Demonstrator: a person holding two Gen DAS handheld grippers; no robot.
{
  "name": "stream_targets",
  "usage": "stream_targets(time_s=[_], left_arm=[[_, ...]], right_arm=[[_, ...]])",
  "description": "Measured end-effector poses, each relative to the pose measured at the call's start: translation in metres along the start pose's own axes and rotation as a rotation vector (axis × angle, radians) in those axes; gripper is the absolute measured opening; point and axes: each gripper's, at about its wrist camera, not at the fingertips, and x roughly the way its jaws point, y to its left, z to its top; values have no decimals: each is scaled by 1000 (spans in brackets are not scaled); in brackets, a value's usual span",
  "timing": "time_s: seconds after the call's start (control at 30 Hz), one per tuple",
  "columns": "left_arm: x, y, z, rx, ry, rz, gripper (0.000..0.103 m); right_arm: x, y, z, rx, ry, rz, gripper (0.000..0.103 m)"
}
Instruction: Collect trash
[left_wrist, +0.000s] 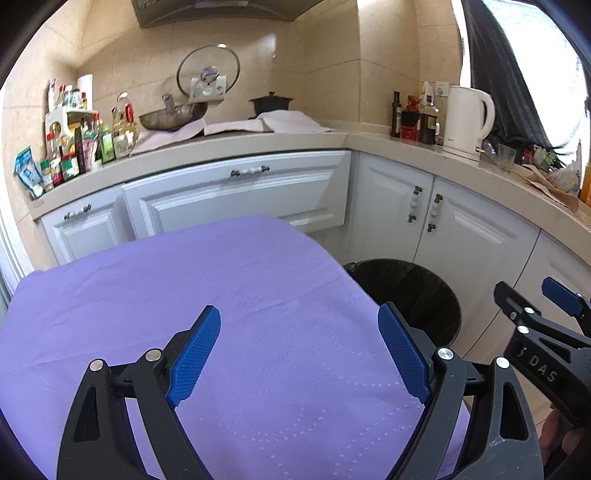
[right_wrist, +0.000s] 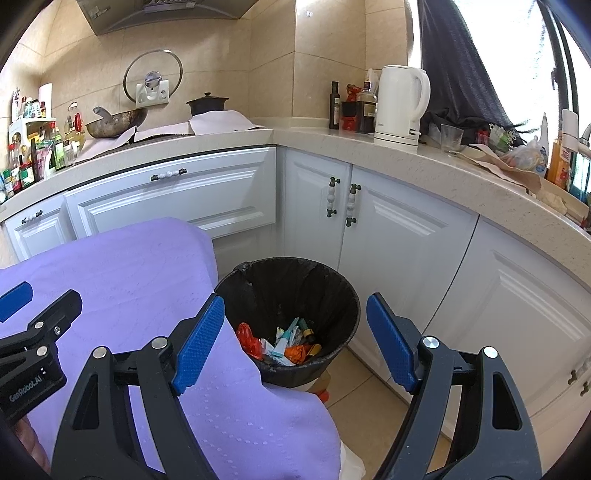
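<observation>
My left gripper hangs released above the purple cloth; my right gripper, also released, hovers over the black bin holding wrappers.

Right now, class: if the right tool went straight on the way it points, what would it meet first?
Probably the black trash bin, entering its open mouth toward the wrappers inside; the right tool is open and empty. Depth is uncertain.

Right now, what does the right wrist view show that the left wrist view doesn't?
Only the right wrist view looks into the trash bin: wrappers and scraps lie at its bottom.
Only the left wrist view shows the blue packets at the counter's far left end.
Both show the purple tablecloth, white kettle, wok, and both grippers, left and right, open and empty.
</observation>
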Motion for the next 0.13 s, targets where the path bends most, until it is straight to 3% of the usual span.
stream_targets(time_s=[0.13], left_arm=[[11,16,-5,-19,37,18,84]], right_arm=[[7,11,-1,-28,23,13,79]])
